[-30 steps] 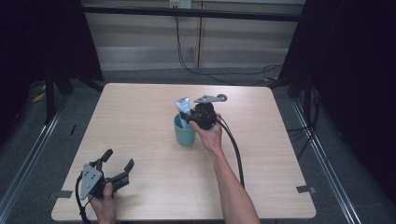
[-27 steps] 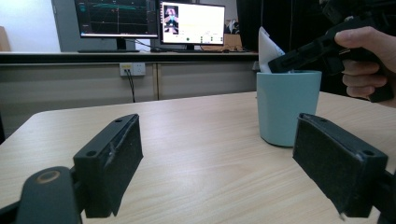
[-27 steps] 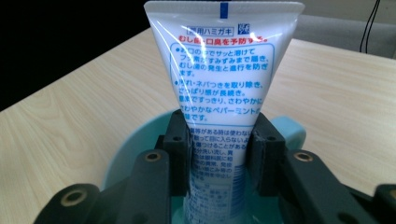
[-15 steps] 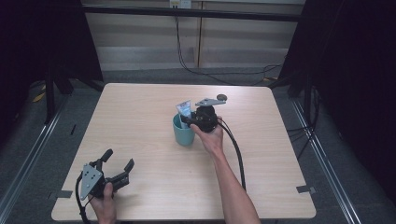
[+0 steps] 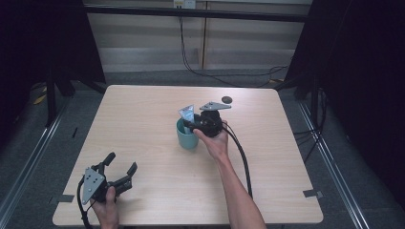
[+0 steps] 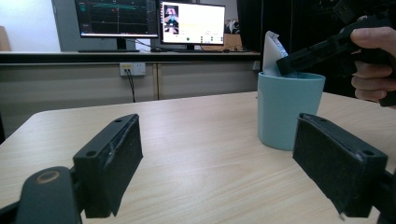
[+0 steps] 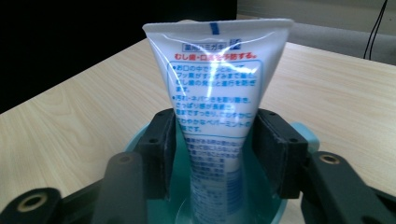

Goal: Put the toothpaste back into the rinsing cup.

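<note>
A teal cup [image 5: 188, 140] stands near the middle of the table [image 5: 143, 109]. A white toothpaste tube [image 5: 187, 113] stands in it, crimped end up. My right gripper [image 5: 188, 125] reaches over the rim from the right. Its jaws have just been opening; in the right gripper view the tube [image 7: 215, 93] stands between the pads [image 7: 161, 144], which sit just off its sides inside the cup [image 7: 299, 130]. My left gripper [image 5: 122, 164] rests open near the front left corner with nothing in it. In its own view the left gripper [image 6: 215, 163] faces the cup [image 6: 287, 109] and tube [image 6: 272, 53].
A small dark disc [image 5: 227, 99] lies on the table behind the cup. The right gripper's cable [image 5: 241, 157] trails along the forearm to the front edge. Monitors [image 6: 191, 23] stand on a bench beyond the table's far side.
Both hands have kept their places. The high view shows no clear shift of the cup or the tube.
</note>
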The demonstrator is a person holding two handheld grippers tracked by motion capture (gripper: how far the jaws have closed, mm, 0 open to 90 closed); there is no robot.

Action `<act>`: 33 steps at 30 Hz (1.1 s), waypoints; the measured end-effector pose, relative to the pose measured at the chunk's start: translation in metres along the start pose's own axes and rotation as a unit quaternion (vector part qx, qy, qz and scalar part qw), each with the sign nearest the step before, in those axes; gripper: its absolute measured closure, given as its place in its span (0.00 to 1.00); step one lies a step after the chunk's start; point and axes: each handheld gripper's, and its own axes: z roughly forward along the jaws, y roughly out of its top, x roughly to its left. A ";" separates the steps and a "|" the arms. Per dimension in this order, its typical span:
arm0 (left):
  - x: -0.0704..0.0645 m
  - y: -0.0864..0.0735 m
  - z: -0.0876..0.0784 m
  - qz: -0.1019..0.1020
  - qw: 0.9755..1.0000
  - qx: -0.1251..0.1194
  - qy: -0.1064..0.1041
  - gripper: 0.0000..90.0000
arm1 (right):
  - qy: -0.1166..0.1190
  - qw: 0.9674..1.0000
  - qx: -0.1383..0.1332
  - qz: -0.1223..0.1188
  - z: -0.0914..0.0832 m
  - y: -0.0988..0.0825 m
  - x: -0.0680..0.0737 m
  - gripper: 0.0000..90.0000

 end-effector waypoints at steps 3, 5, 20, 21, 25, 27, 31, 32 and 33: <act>0.000 0.000 0.000 0.001 1.000 -0.001 0.000 0.17 | 0.001 1.000 0.002 0.007 0.000 0.002 0.000 0.47; 0.000 0.000 0.000 -0.003 1.000 0.000 -0.001 0.17 | 0.004 1.000 -0.003 0.007 0.000 0.003 0.001 0.42; 0.000 0.000 0.000 0.001 1.000 0.000 0.000 0.17 | 0.004 0.999 -0.040 0.020 -0.019 0.009 0.002 0.16; 0.000 0.000 0.000 0.001 1.000 0.000 0.000 0.17 | 0.003 0.999 -0.039 0.019 -0.020 0.009 0.002 0.16; 0.000 0.000 0.000 0.000 1.000 0.000 0.000 0.17 | -0.012 0.999 -0.042 0.011 -0.028 0.008 0.002 0.16; 0.000 0.000 0.000 0.001 1.000 -0.001 0.000 0.17 | -0.016 0.999 -0.044 0.019 -0.033 0.007 0.001 0.16; 0.000 0.000 0.000 0.001 1.000 0.000 0.000 0.18 | -0.026 0.998 -0.057 0.018 -0.043 0.003 0.000 0.16; 0.000 0.000 0.000 0.001 1.000 0.000 0.000 0.17 | -0.028 0.998 -0.059 0.021 -0.046 0.002 0.000 0.16; 0.000 0.000 0.000 0.001 1.000 0.000 0.000 0.17 | -0.026 0.998 -0.058 0.019 -0.048 0.000 -0.001 0.16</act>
